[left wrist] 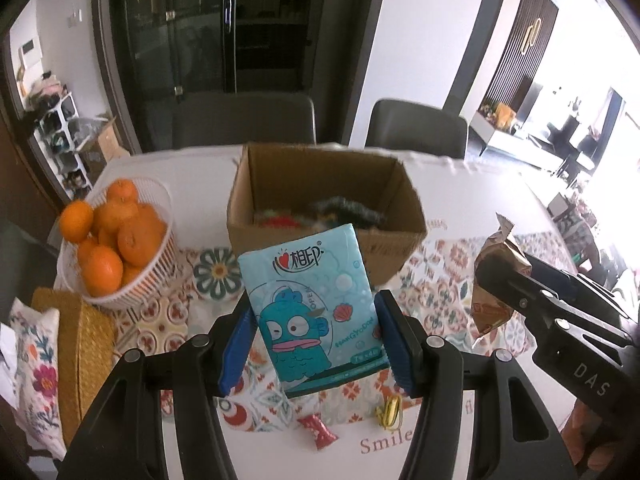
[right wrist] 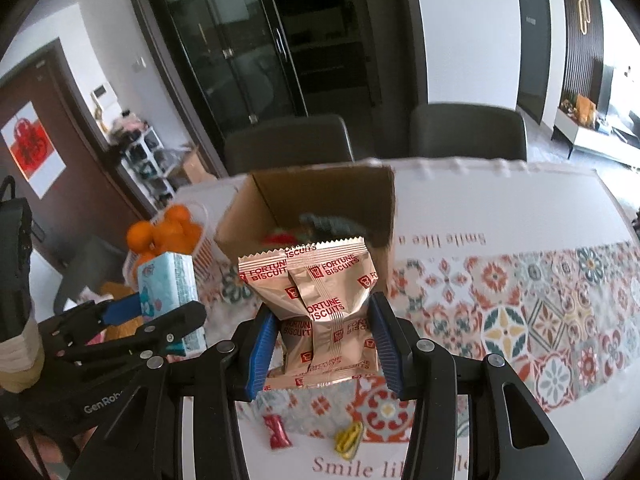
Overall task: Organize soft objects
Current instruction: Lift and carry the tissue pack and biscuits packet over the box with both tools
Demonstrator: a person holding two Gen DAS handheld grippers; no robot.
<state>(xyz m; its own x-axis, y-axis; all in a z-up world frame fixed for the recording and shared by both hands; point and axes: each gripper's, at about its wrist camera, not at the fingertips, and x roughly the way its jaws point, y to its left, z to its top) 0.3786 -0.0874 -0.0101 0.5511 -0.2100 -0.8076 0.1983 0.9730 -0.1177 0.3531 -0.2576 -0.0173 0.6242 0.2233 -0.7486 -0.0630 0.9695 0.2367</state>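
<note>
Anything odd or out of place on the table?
Two strays lie loose on the tablecloth in front of the cardboard box: a red wrapped candy and a yellow clip. Nothing spilled or damaged.

oranges basket (left wrist: 156, 280), red candy (left wrist: 318, 432), chairs (left wrist: 244, 120)

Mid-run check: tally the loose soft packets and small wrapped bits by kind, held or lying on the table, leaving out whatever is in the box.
Light-blue cartoon-fish tissue pack, clamped in the left gripper: 1
Rose-gold Fortune Biscuits foil packet, clamped in the right gripper: 1
Small red wrapped candy, on the patterned tablecloth: 1
Small yellow wrapped piece, beside it: 1
Total: 4
</note>
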